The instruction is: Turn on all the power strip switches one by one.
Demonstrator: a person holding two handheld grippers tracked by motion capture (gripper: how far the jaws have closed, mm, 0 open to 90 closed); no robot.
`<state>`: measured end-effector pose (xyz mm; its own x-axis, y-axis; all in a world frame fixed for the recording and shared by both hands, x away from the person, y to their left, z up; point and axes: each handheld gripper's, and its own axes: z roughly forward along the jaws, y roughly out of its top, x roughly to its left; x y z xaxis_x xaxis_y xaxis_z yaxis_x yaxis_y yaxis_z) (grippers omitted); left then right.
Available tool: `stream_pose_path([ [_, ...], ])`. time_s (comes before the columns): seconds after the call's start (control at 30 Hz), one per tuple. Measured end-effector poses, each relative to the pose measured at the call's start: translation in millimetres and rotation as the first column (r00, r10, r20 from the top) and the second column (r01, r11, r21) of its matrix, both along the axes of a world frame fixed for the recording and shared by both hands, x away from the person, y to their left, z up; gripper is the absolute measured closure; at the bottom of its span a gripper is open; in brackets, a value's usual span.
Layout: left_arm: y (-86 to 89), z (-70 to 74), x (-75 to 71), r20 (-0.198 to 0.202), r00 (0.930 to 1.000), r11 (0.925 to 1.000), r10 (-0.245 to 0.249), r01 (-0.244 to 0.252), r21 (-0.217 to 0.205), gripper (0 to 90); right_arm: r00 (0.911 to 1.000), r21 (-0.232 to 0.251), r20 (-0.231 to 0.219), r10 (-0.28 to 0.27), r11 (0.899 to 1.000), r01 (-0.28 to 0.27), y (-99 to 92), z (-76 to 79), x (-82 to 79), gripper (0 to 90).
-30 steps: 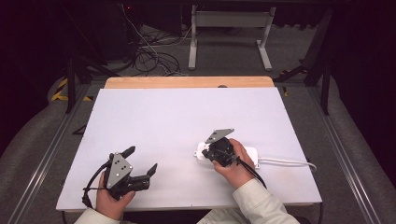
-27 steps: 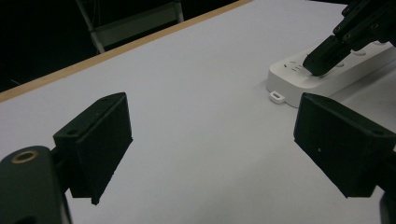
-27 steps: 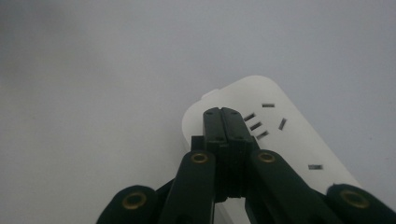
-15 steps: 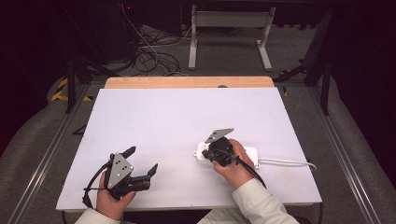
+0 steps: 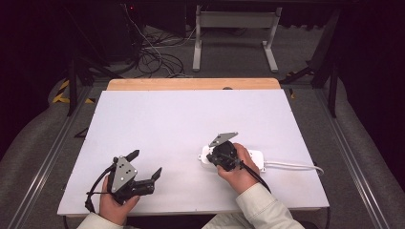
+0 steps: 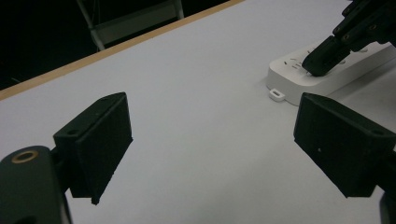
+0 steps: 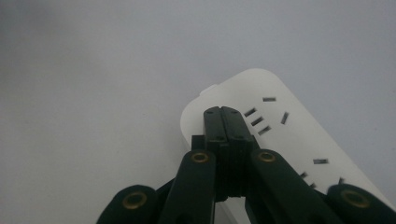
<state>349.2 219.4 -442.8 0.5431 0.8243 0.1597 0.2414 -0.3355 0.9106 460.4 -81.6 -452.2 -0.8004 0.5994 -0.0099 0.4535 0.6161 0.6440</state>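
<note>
Now the right claw (image 7: 222, 112) presses clenched onto the white power strip (image 5: 253, 158), left claw (image 5: 144, 164) released nearby

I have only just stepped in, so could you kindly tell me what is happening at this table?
A person at a white-topped table holds a black two-jaw tool in each hand. The right tool, jaws shut together, presses its tip down on the end of a white plastic power strip lying flat near the socket slots. The left tool rests open near the table's front edge, apart from the strip and holding nothing.
</note>
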Motion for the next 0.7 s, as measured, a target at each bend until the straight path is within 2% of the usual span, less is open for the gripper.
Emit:
stream_pose_path([
  [0.2, -0.1, -0.3, -0.1, 0.0, 1.0, 1.0, 0.008, -0.008, 0.002, 11.7, 1.0, -0.019, 0.008, -0.006, 1.0, 0.006, 2.1, 0.3, -0.5, 90.0],
  [0.37, 0.4, 0.0, 0.0, -0.003, 1.0, 1.0, 0.009, -0.009, -0.002, 11.7, 0.9999, 0.0, -0.011, 0.011, 1.0, -0.011, -1.4, 2.3, 1.3, 90.0],
  [0.43, 1.3, 0.5, -0.2, 0.0, 1.0, 1.0, 0.005, -0.005, -0.007, 11.7, 0.9992, 0.012, 0.033, 0.023, 1.0, -0.024, -4.2, 6.8, -2.2, 90.0],
  [0.53, 1.5, 0.0, 1.0, -0.004, 1.0, 1.0, 0.005, -0.005, -0.008, 11.7, 0.9961, 0.127, 0.086, 0.019, 0.991, -0.03, -12.8, 22.1, -5.3, 90.0],
  [0.6, 1.3, -0.1, 0.8, -0.004, 1.0, 1.0, 0.004, -0.004, -0.007, 11.7, 0.9944, 0.139, 0.103, 0.019, 0.99, -0.033, -16.4, 28.1, -6.4, 89.9],
  [0.7, 1.4, 0.6, -0.1, 0.0, 1.0, 0.9999, 0.004, -0.004, -0.012, 11.7, 0.9913, 0.162, 0.129, 0.023, 0.986, -0.045, -20.1, 29.8, -7.3, 77.2],
])
